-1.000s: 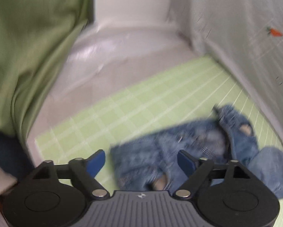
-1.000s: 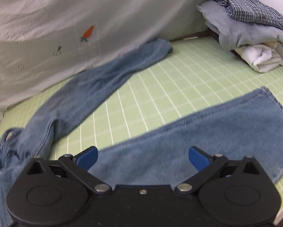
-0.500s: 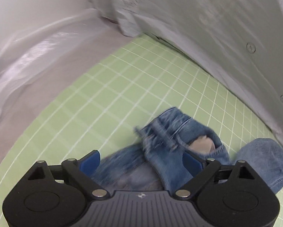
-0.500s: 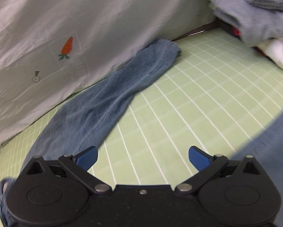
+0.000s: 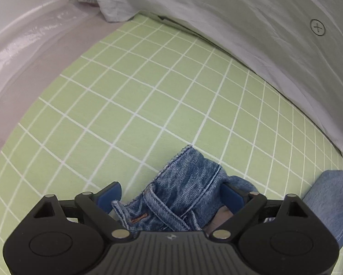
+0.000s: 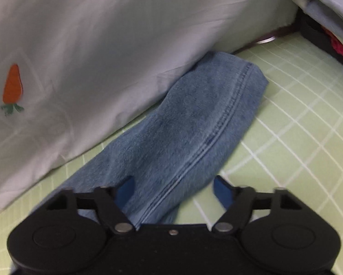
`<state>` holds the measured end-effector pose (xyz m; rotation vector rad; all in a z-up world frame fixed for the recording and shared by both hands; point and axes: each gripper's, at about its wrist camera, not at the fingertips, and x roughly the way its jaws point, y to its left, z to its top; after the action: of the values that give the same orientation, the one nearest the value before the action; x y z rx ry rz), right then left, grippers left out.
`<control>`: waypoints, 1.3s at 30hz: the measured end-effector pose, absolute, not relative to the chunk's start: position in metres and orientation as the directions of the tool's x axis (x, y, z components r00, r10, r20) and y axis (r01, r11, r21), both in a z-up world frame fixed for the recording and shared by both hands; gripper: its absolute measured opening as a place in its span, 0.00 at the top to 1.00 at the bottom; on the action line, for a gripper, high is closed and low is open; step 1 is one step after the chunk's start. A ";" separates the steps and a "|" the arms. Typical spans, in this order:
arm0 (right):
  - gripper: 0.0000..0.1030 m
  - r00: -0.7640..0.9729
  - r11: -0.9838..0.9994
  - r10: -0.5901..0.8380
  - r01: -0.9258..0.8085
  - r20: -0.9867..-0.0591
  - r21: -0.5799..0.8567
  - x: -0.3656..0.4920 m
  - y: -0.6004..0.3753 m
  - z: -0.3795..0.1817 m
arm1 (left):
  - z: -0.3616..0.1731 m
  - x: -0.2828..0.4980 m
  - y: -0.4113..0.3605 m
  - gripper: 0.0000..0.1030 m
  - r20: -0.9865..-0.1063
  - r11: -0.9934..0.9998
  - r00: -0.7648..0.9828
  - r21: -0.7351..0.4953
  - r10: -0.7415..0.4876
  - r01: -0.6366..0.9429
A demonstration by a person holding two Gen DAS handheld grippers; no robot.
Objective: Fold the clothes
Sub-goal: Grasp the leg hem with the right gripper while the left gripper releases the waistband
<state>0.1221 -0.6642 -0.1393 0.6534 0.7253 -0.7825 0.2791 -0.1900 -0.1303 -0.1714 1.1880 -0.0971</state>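
Observation:
A pair of blue jeans lies on a green checked mat [image 5: 148, 96]. In the left wrist view the bunched waistband [image 5: 185, 194] with belt loops sits between the fingers of my left gripper [image 5: 170, 196], which is open and low over it. A piece of leg [image 5: 332, 199] shows at the right. In the right wrist view one jeans leg [image 6: 194, 133] runs away toward its hem, along the grey sheet. My right gripper [image 6: 174, 192] is open, its fingers straddling the near part of that leg.
A grey sheet with a carrot print [image 6: 13, 87] hangs along the mat's far edge [image 5: 263, 23]. A stack of folded clothes [image 6: 332, 11] stands at the far right. A pale shiny surface [image 5: 22, 52] borders the mat on the left.
My left gripper has moved forward and down until the waistband sits between its fingers. My right gripper has moved toward the far leg and dropped low over it; the near leg has left its view.

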 end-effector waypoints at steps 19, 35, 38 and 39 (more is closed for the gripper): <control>0.94 0.236 0.534 -0.549 0.837 -0.802 -0.119 -0.006 -0.597 -0.117 | -0.088 0.263 -0.090 0.64 -0.858 0.918 0.514 -0.198 0.007 -0.344; 0.00 0.508 0.599 -0.554 0.794 -0.659 0.108 -0.111 -0.585 -0.055 | -0.054 0.100 -0.219 0.13 -0.854 0.978 0.486 -0.207 -0.184 0.006; 0.00 0.554 0.646 -0.526 0.754 -0.645 0.120 -0.121 -0.596 -0.052 | -0.066 0.080 -0.250 0.13 -0.881 0.982 0.436 -0.186 -0.183 0.037; 0.00 0.564 0.654 -0.523 0.746 -0.639 0.124 -0.124 -0.601 -0.052 | -0.071 0.075 -0.259 0.13 -0.889 0.982 0.420 -0.183 -0.181 0.037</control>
<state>-0.1241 -0.6007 -0.0521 0.4075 0.6025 -0.7713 0.0749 -0.2593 -0.0709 -0.1430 1.1299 -0.1371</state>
